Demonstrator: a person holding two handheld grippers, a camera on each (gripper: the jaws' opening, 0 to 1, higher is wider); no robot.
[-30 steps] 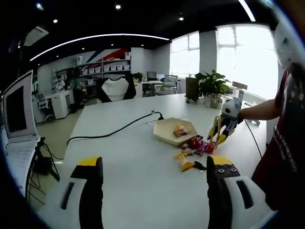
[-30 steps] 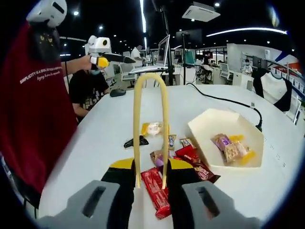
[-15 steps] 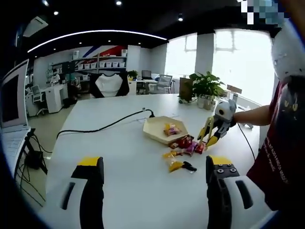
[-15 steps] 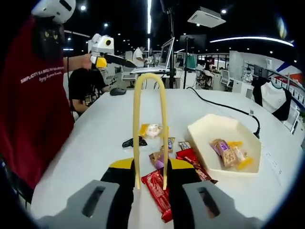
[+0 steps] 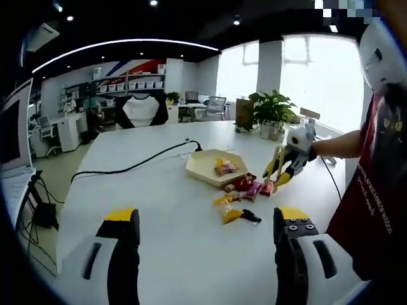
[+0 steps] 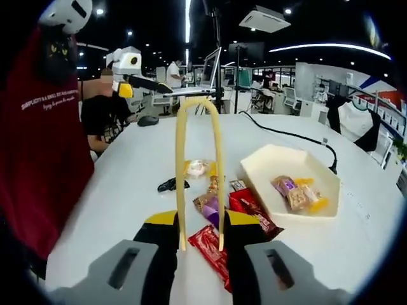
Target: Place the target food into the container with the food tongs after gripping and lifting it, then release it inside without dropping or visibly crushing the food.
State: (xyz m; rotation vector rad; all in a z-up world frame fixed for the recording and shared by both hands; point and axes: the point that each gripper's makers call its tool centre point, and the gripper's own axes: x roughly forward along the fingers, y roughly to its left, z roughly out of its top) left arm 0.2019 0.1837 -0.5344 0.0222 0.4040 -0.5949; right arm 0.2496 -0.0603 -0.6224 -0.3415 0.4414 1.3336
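Note:
My right gripper [image 6: 200,219] is shut on yellow food tongs [image 6: 180,178], whose two arms rise up the middle of the right gripper view. Under them a red wrapped snack [image 6: 213,251] and a purple one [image 6: 208,203] lie on the white table [image 6: 114,190]. A cream tray [image 6: 267,162] with several wrapped snacks [image 6: 296,194] sits to the right. In the left gripper view the right gripper [image 5: 286,166] holds the tongs [image 5: 275,171] over the loose snacks [image 5: 245,187] beside the tray [image 5: 198,166]. My left gripper [image 5: 206,216] stands open with nothing in it, well back from the snacks.
A black cable [image 5: 146,166] runs across the table behind the tray. A potted plant [image 5: 270,114] stands at the far edge, a laptop [image 5: 13,146] at the left. A person in a red top [image 5: 375,178] stands by the table. A small black item [image 6: 170,184] lies among the snacks.
Both views have shifted a little with the hands. The tongs have stayed over the loose snacks beside the tray, and nothing has been picked up.

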